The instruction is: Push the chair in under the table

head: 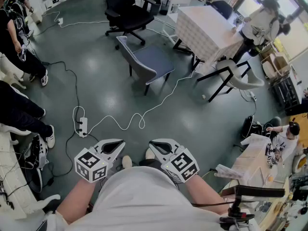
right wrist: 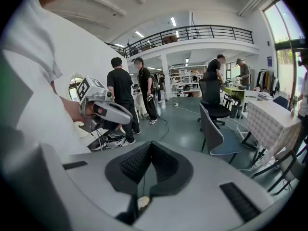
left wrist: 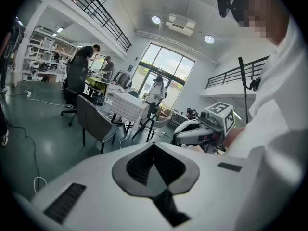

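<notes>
A grey chair (head: 147,61) stands on the green floor, apart from the table with the checked cloth (head: 204,30) behind and to the right of it. Both grippers are held close to my body, far short of the chair. My left gripper (head: 119,146) is shut with nothing in it, and so is my right gripper (head: 153,146). The left gripper view looks past its own closed jaws (left wrist: 154,150) at the chair (left wrist: 94,121) and the table (left wrist: 129,109). In the right gripper view the chair (right wrist: 216,136) shows in the middle distance, with the table (right wrist: 269,121) at the right.
A black office chair (head: 127,11) stands beyond the grey chair. A white chair on black legs (head: 236,76) sits right of the table. A power strip (head: 83,126) and a white cable (head: 144,112) lie on the floor ahead. People stand at the left (head: 19,57).
</notes>
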Action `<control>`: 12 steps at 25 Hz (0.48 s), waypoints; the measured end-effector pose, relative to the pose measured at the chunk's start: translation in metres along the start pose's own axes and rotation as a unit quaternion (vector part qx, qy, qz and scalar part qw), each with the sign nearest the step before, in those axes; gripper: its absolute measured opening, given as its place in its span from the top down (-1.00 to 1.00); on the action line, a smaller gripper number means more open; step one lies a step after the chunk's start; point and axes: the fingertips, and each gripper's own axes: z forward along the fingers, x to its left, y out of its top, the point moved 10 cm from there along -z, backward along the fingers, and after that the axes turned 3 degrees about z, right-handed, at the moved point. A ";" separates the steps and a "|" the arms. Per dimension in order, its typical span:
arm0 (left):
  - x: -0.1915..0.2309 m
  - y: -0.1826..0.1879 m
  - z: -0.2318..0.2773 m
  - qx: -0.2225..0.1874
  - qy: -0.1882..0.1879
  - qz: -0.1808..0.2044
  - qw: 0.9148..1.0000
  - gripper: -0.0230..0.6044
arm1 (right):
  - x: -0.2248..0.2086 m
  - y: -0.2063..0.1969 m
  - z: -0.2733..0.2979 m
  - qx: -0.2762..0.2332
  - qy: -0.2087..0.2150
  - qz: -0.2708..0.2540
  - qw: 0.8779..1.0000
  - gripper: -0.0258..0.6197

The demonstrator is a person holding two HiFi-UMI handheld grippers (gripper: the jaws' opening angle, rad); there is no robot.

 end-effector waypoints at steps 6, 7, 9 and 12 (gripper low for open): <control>-0.010 0.016 0.035 0.000 0.010 -0.004 1.000 0.89 | -0.036 0.001 -0.016 -0.006 0.007 -0.011 1.000 0.88; -0.012 0.020 0.042 -0.001 0.013 -0.006 1.000 0.89 | -0.042 0.001 -0.019 -0.005 0.009 -0.016 1.000 0.88; -0.016 0.027 0.059 0.002 0.018 -0.005 1.000 0.89 | -0.054 0.000 -0.025 0.000 0.016 -0.025 1.000 0.88; -0.021 0.036 0.083 0.003 0.025 -0.001 1.000 0.89 | -0.075 -0.007 -0.035 0.008 0.030 -0.025 0.999 0.88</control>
